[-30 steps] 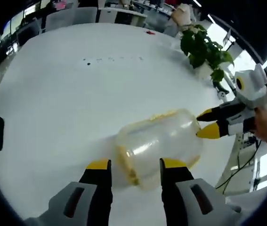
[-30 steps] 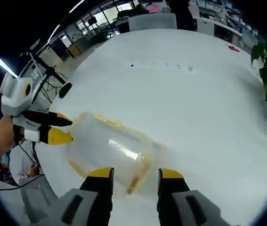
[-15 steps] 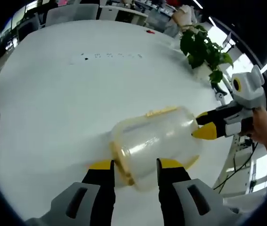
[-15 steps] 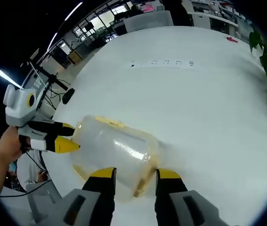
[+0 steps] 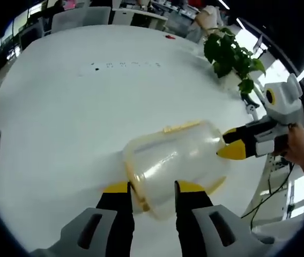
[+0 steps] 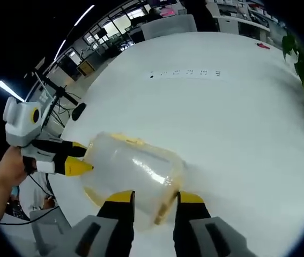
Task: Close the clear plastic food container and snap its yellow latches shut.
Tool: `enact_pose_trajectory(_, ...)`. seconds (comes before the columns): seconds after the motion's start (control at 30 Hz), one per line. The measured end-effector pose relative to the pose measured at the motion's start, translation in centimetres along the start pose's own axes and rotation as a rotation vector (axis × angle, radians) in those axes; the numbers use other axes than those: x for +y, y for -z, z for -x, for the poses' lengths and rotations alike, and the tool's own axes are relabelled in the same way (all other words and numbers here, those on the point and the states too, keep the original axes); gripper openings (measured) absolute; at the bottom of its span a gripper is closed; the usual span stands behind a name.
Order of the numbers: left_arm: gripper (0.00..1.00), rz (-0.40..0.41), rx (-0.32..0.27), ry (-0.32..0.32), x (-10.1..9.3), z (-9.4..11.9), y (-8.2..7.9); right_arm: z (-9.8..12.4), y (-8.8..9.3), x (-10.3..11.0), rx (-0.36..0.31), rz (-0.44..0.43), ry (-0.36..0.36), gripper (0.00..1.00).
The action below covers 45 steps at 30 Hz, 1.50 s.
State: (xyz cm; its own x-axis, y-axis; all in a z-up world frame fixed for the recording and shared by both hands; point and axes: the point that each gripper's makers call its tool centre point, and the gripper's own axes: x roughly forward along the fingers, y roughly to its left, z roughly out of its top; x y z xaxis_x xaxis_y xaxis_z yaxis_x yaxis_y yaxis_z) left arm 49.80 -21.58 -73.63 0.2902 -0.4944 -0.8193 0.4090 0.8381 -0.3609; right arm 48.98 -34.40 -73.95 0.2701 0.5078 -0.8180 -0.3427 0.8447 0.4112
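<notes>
In the left gripper view, the clear plastic container (image 5: 176, 163) lies on the white tabletop (image 5: 60, 107). It has a yellow rim and a yellow latch (image 5: 181, 127) on its top edge. The left hand-held gripper (image 5: 150, 188) rises from the bottom, and its two yellow-tipped jaws sit on either side of the container's near end, close against it. It looks like they are grasping the container, but the clear plastic makes that hard to be sure of. The right hand-held gripper (image 5: 231, 143) comes in from the right, held by a hand (image 5: 302, 152). Its yellow tips are almost together and touch the far end of the container. A green plant (image 5: 231, 56) stands farther back.

In the right gripper view, the same container (image 6: 133, 168) lies on the tabletop (image 6: 221, 107). The right hand-held gripper (image 6: 152, 198) has its jaws around the near end, with the yellow rim between them. The left hand-held gripper (image 6: 79, 158) touches the other end, its tips nearly together.
</notes>
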Motion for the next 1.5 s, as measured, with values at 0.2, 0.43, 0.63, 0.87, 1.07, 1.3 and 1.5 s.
enact_pose_trajectory(0.2,0.26,0.008,0.008,-0.014,0.1,-0.1,-0.1,0.1,-0.7,0.7,0.011,0.025,-0.011,0.24)
enact_pose_trajectory(0.43,0.27,-0.009,0.011,-0.027,0.2,0.0,0.0,0.4,-0.1,0.2,0.015,0.019,-0.012,0.25)
enact_pose_trajectory(0.63,0.27,-0.007,0.007,-0.029,0.4,0.1,0.0,0.5,0.3,0.0,0.010,0.023,-0.013,0.26)
enact_pose_trajectory(0.87,0.28,-0.021,-0.003,-0.031,0.4,0.1,-0.1,0.4,0.3,0.1,0.013,0.024,-0.013,0.28)
enact_pose_trajectory(1.07,0.29,-0.006,-0.004,-0.027,0.4,0.2,-0.1,0.5,0.2,-0.1,0.024,0.068,-0.004,0.29)
enact_pose_trajectory(1.3,0.25,-0.041,-0.010,-0.028,0.5,0.8,0.1,1.1,0.2,-0.2,0.054,0.136,0.019,0.26)
enact_pose_trajectory(1.5,0.30,-0.088,-0.019,-0.010,-0.1,1.4,-0.2,1.3,0.1,0.0,0.074,0.198,0.017,0.27)
